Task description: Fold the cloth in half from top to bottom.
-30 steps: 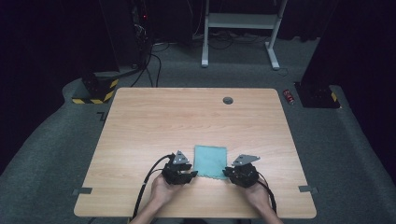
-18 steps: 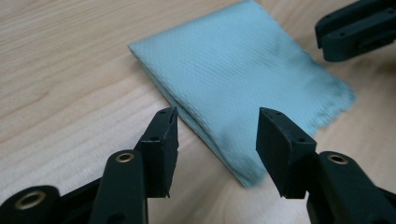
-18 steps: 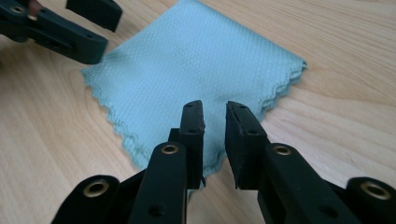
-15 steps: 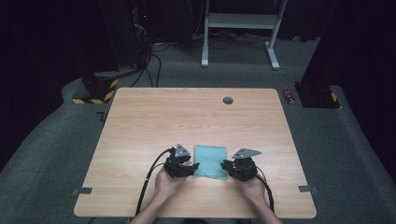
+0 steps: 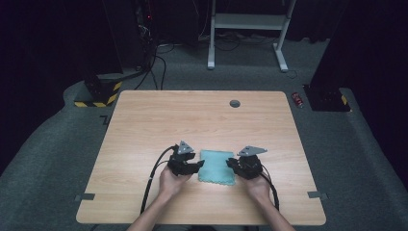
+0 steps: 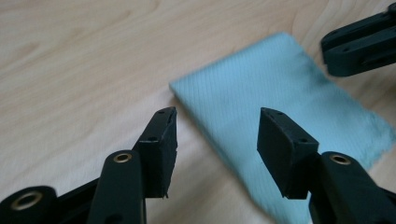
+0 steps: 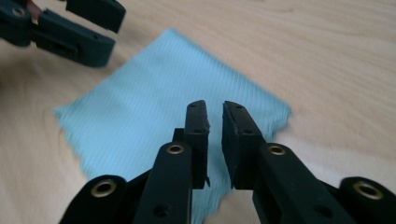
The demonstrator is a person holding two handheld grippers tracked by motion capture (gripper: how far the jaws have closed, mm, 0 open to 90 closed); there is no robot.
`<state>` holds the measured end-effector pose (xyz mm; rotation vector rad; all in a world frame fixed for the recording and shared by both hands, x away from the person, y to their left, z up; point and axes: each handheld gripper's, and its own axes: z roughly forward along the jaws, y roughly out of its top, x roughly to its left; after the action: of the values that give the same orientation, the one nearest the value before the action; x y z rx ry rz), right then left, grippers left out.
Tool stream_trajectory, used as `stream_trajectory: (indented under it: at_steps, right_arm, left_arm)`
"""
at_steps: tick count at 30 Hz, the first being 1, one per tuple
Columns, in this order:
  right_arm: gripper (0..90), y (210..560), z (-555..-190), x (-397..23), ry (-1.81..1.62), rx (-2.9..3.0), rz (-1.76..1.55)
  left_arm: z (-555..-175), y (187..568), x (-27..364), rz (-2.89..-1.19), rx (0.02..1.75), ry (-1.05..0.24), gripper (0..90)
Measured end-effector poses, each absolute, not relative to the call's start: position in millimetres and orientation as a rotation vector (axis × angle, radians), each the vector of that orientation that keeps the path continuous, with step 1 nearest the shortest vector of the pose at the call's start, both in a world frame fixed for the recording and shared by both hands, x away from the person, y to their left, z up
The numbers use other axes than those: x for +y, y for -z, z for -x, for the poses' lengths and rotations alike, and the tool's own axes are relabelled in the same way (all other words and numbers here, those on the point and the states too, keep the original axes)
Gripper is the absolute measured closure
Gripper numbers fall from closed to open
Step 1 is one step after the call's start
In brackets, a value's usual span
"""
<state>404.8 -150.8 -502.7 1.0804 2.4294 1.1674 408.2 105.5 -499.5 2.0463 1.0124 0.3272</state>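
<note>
Flanking a folded light-blue cloth (image 5: pixel 217 166), the two grippers have drawn slightly apart over the last second, each now sitting just off one of its side edges. The left gripper (image 6: pixel 212 135) has just been opening; its jaws stand well apart above the cloth's near edge, with nothing pressed between them. The right gripper (image 7: pixel 215 122) has just been closing; its jaws are down to a thin slit above the cloth, and no fabric is caught in that slit.

Judging from this, the cloth is released and lies flat on its own, a tidy rectangle with one frayed edge, so a fold looks finished or the hands are resetting for another one.

It rests on the near middle of the surface (image 5: pixel 192 115), a pale wood-grain top, bare apart from a small round grommet (image 5: pixel 235 103) near the far edge. Around it the room is dark: grey carpet, a white stand's legs (image 5: pixel 248 33) beyond, cables on the floor, and a yellow-and-black striped base (image 5: pixel 96 98) at the far left corner.
</note>
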Motion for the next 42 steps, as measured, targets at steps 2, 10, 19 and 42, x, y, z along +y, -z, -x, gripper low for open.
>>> stream_trajectory:
  at_steps: [2, 10, 19, 42]
  right_arm:
    - [82.9, 502, -414, -145, -1.176, 2.419, -1.099]
    - [84.4, 514, -444, -134, -1.101, 2.405, -1.210]
    - [67.1, 515, -452, -155, -1.068, 2.369, -1.255]
    - [68.7, 514, -469, -140, -1.016, 2.366, -1.244]
  left_arm:
    - [-416, 499, 100, -2.030, 1.009, -0.310, 48.6]
    - [-439, 513, 80, -2.086, 1.043, -0.333, 50.1]
    - [-447, 514, 95, -2.042, 1.150, -0.350, 48.1]
    - [-462, 515, 101, -2.057, 1.176, -0.356, 61.8]
